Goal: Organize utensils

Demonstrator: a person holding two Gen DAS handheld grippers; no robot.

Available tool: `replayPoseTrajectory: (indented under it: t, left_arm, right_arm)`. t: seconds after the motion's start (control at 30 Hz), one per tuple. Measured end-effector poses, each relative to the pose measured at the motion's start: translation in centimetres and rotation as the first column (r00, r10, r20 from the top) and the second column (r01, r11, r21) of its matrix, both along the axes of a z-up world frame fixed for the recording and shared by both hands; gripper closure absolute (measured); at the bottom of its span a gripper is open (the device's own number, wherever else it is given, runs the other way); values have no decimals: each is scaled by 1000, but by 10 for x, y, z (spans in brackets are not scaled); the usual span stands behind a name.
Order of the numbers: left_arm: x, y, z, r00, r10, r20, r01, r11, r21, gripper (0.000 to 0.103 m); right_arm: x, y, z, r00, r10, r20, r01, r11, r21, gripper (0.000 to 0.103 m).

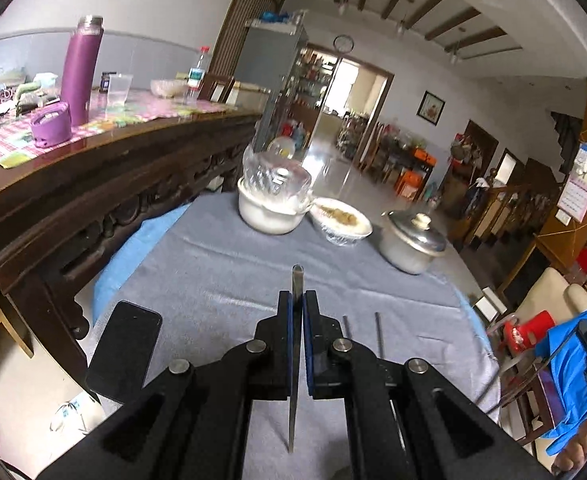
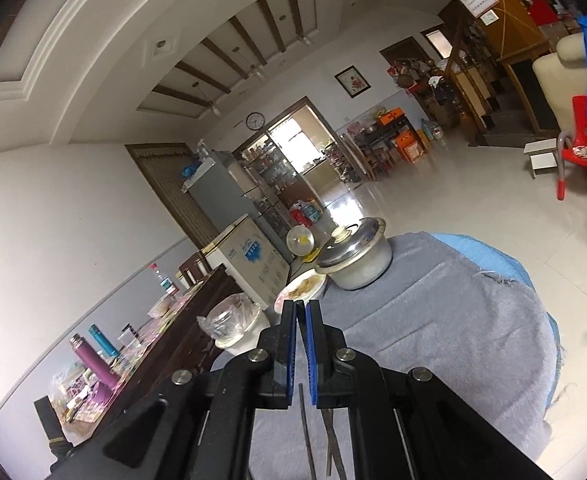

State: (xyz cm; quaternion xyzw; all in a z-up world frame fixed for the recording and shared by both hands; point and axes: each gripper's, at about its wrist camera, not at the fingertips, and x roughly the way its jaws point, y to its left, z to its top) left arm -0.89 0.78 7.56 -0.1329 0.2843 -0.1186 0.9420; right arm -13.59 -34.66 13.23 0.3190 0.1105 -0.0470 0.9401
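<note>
Slim steel utensil (edge-on, upright)

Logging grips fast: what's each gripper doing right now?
Left gripper: shut on a flat metal utensil.
Right gripper: shut; whether it holds anything cannot be told.

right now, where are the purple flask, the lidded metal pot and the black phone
purple flask (image 1: 79, 72), left wrist view, middle of its body
lidded metal pot (image 1: 409, 254), left wrist view, its side wall
black phone (image 1: 127, 346), left wrist view, centre of its dark screen
</note>
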Motion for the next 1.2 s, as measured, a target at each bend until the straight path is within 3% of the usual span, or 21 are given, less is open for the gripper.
replayPoseTrajectory:
  t: [0.27,0.37,0.5,0.57,0.6,0.63,0.77,0.87,1.03,1.07,1.1,1.13,1.2]
  left_arm:
    - [-30,-6,13,999,-21,38,21,1000,-2,98]
    - [-34,-9,11,999,-25,26,25,1000,2,98]
    - [-37,-11,6,999,-29,17,29,1000,3,98]
    - [-38,-13,5,999,-32,19,32,999,10,98]
    - [-37,-14,4,999,-31,24,30,999,21,98]
    - [-38,-15,4,999,-30,26,30,999,26,98]
    - [-39,-19,1,999,-31,34,29,998,54,98]
    - [-43,-21,2,999,-29,45,26,997,75,98]
    - [-47,-18,3,999,-20,43,16,996,82,98]
    - [-48,-18,4,999,-18,44,15,996,85,98]
    - [-50,-18,5,999,-18,46,13,996,87,98]
    - [-51,-17,5,999,-17,48,13,996,90,98]
    - [-55,-17,7,998,-16,54,10,996,94,98]
  right_arm:
    - [-9,17,6,999,17,-30,-19,998,-64,101]
    - [4,15,-8,993,20,-116,-30,997,-78,101]
    - [27,-17,-49,955,18,-296,-15,1000,14,98]
    - [38,-38,-74,913,18,-407,6,998,59,83]
    - [45,-48,-87,889,13,-458,21,997,70,67]
    - [53,-57,-99,863,12,-505,30,997,75,63]
    - [97,-84,-139,753,-18,-658,47,999,25,63]
    - [129,-93,-157,697,-32,-717,38,999,-7,66]
    - [169,-94,-187,547,-93,-832,41,996,-84,75]
    - [172,-92,-189,530,-110,-841,39,994,-106,76]
    - [175,-88,-188,528,-146,-837,24,987,-157,85]
    - [179,-84,-191,506,-174,-845,-2,979,-203,90]
    - [178,-80,-194,506,-186,-842,-21,973,-228,96]
